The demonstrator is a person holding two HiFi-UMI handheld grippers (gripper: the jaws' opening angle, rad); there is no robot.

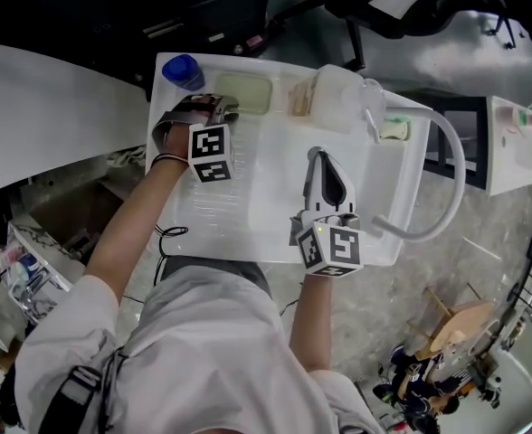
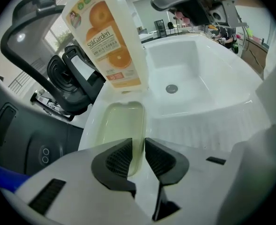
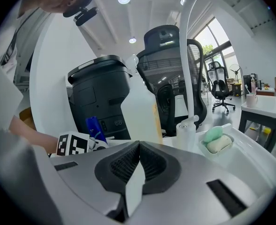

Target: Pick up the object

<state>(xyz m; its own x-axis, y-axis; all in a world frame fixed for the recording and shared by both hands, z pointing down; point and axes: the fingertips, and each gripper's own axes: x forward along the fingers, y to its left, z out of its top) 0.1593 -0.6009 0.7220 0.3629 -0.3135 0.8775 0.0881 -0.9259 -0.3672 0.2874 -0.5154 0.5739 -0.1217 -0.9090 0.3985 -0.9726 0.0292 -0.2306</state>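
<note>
Left gripper (image 2: 137, 158) jaws narrowly apart by yellowish tray (image 2: 119, 125); detergent bottle (image 2: 107, 36) upright behind

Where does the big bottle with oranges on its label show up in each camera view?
Head view: the bottle is at top centre, seen from above, at the back edge of the white sink.
Left gripper view: the bottle is upper left of centre, label facing the camera.
Right gripper view: the bottle is at centre, plain back showing.
Shared landmark: the white sink.
</note>
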